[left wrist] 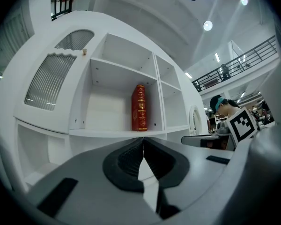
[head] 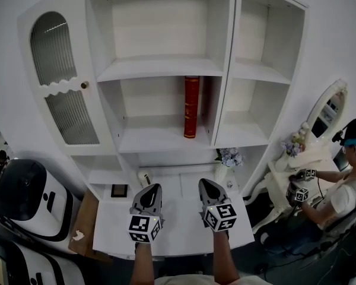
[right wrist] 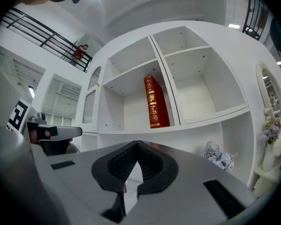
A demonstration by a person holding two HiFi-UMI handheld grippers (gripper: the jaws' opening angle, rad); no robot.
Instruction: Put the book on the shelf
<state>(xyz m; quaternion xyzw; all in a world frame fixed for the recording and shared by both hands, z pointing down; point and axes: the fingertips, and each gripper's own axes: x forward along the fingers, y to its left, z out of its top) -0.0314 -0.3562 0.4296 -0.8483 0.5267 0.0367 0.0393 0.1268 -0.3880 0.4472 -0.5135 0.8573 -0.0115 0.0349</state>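
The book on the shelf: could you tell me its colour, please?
The book is red with gold markings; right gripper view shows it best.

The white shelf unit point(head: 160, 67) holds one red book point(head: 191, 107). Below it are two grippers, the left gripper point(head: 152, 187) and the right gripper point(head: 203, 183), over one worktop point(head: 178, 230) with one small dark frame point(head: 119, 190). Right of the shelf unit are two flower bunches point(head: 229, 157), one oval mirror point(head: 329, 108) and one seated person point(head: 347, 183); left, two white machines point(head: 24, 198).
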